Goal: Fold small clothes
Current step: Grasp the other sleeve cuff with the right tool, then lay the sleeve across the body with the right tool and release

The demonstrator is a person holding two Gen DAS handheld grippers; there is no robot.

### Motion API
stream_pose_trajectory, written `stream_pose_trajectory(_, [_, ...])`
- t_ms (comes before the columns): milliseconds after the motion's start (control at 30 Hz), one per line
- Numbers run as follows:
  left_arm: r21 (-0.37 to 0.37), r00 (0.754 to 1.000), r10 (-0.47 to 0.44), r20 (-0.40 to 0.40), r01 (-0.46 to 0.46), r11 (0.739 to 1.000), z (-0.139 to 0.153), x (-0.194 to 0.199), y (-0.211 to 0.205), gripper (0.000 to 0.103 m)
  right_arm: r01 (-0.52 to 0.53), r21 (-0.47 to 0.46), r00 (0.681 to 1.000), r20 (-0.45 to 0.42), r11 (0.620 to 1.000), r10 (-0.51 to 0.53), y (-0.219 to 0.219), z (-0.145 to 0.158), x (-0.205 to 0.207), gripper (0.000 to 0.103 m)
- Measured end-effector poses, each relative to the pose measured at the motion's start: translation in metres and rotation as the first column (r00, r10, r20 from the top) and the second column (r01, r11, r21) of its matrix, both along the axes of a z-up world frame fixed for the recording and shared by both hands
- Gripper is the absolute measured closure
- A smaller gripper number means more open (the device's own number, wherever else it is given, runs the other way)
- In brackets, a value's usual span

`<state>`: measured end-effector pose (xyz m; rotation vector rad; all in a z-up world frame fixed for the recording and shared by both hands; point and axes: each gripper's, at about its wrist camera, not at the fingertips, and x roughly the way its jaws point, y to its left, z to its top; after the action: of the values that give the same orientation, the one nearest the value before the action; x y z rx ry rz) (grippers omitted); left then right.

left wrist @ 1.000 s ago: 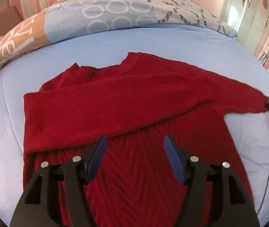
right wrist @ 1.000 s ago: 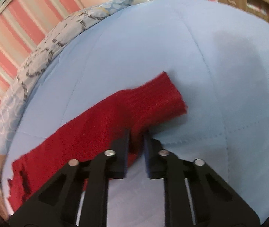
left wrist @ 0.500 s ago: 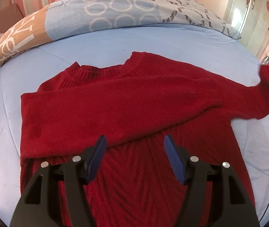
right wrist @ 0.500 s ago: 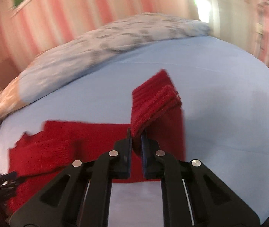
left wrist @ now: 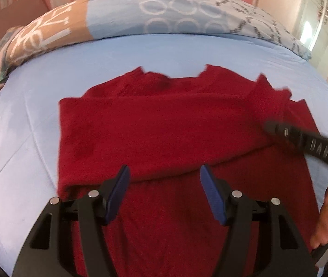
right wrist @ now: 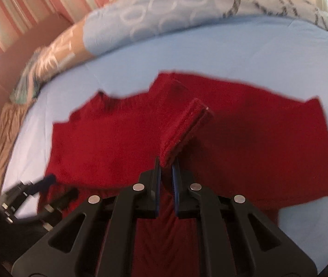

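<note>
A dark red knit sweater [left wrist: 164, 124] lies flat on a light blue bed sheet [left wrist: 37, 106], neck toward the pillows, with one sleeve folded across its chest. My left gripper [left wrist: 164, 184] is open and empty, hovering over the sweater's lower body. My right gripper [right wrist: 166, 164] is shut on the cuff of the other sleeve [right wrist: 184, 127] and holds it lifted above the sweater's chest. The right gripper also shows in the left wrist view [left wrist: 302, 138] over the sweater's right side, blurred.
A patterned blue and orange duvet [left wrist: 141, 16] is bunched along the head of the bed. A striped pink wall [right wrist: 37, 7] stands behind it. Bare blue sheet [right wrist: 279, 53] surrounds the sweater. My left gripper shows at the lower left of the right wrist view [right wrist: 37, 196].
My right gripper has lifted the sleeve cuff off the sheet at the right and carried it leftward over the sweater's body. The left gripper stayed open over the lower body.
</note>
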<state>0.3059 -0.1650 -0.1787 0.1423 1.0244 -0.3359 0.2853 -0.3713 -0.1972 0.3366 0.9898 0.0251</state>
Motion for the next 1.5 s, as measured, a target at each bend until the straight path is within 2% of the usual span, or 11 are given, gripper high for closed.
stream_pose_trajectory(167, [0.005,1.0,0.022,-0.018,-0.022,1.0,-0.007,0.006,0.006,0.039,-0.026,-0.018,0.998,-0.053,0.999,0.025,0.002,-0.017,-0.005,0.093])
stream_pose_trajectory(500, [0.022,1.0,-0.005,-0.018,0.006,1.0,-0.015,0.007,-0.025,0.039,-0.097,-0.088,0.994,-0.057,0.991,0.092,0.003,-0.015,-0.014,0.093])
stream_pose_trajectory(800, [0.016,1.0,0.004,-0.021,-0.004,1.0,-0.015,0.009,-0.026,0.039,-0.129,-0.115,0.991,-0.057,0.985,0.123,0.01,-0.017,-0.012,0.091])
stream_pose_trajectory(900, [0.016,1.0,0.006,-0.021,-0.006,1.0,-0.014,0.009,-0.026,0.039,-0.143,-0.097,0.988,-0.066,0.985,0.137,0.012,-0.016,-0.011,0.078])
stream_pose_trajectory(933, [0.014,1.0,0.007,-0.02,-0.007,1.0,-0.014,0.009,-0.026,0.039,-0.145,-0.08,0.988,-0.067,0.986,0.14,0.011,-0.013,-0.014,0.069])
stream_pose_trajectory(967, [0.012,1.0,0.007,-0.02,-0.006,1.0,-0.014,0.008,-0.026,0.039,-0.151,-0.068,0.987,-0.064,0.986,0.147,0.011,-0.008,-0.019,0.063])
stream_pose_trajectory(1067, [0.005,1.0,0.004,-0.021,-0.004,1.0,-0.012,0.006,-0.027,0.039,-0.191,-0.063,0.981,-0.058,0.98,0.187,0.016,0.005,-0.044,0.06])
stream_pose_trajectory(1200, [-0.005,1.0,-0.006,-0.03,0.006,1.0,-0.013,0.004,-0.036,0.039,-0.196,-0.105,0.98,-0.057,0.975,0.191,0.011,0.019,-0.095,0.059])
stream_pose_trajectory(1333, [-0.009,0.999,-0.025,-0.035,0.024,1.0,-0.015,0.0,-0.052,0.039,-0.144,-0.152,0.988,-0.08,0.978,0.133,-0.008,0.025,-0.137,0.057])
stream_pose_trajectory(1433, [-0.034,0.998,-0.044,-0.052,0.042,0.999,-0.017,-0.003,-0.063,0.039,-0.076,-0.203,0.995,-0.078,0.976,0.061,-0.026,0.029,-0.165,0.044])
stream_pose_trajectory(1500, [-0.045,0.997,-0.054,-0.057,0.051,0.998,-0.017,-0.006,-0.071,0.039,-0.033,-0.196,0.998,-0.064,0.98,0.02,-0.04,0.031,-0.181,0.04])
